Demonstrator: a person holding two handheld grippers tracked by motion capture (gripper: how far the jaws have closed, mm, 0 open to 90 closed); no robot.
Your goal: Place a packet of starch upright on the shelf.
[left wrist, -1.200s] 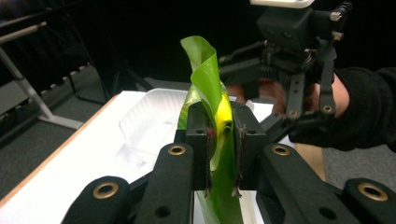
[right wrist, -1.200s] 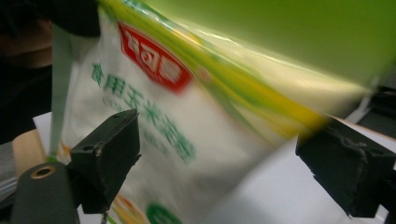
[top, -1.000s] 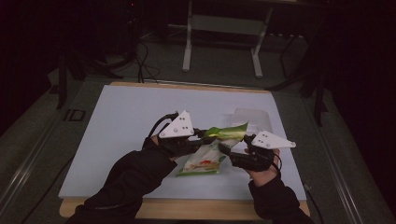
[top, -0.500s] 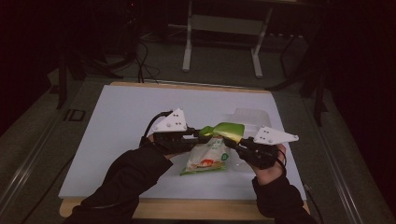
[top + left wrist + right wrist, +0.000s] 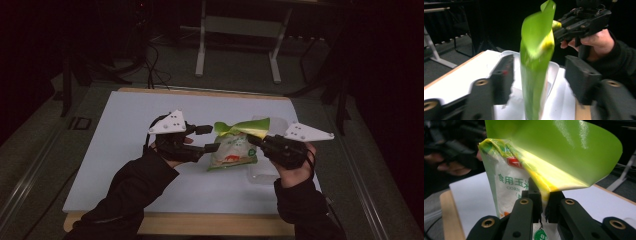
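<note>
A snack bag [image 5: 233, 150], white with red and green print and a green-yellow top flap, hangs upright just over the white table [image 5: 125, 150]. My right gripper [image 5: 253, 140] is shut on the flap's right corner; in the right gripper view its jaws [image 5: 543, 205] pinch the yellow seam of the bag [image 5: 506, 187], which reads CORN. My left gripper [image 5: 213, 138] stands open at the bag's left side. In the left gripper view the bag [image 5: 534, 75] hangs edge-on between my wide-apart jaws, and the right gripper [image 5: 559, 26] holds its top.
A clear plastic container [image 5: 264, 174] lies on the table under and behind the bag, its pale rim [image 5: 554, 72] behind the bag in the left gripper view. The table's wooden front edge [image 5: 210, 224] is near the person's sleeves. Dark floor and a metal stand lie beyond.
The bag has gone from lying slanted on the table to hanging upright from my right gripper. Both grippers have shifted slightly away from the person.
</note>
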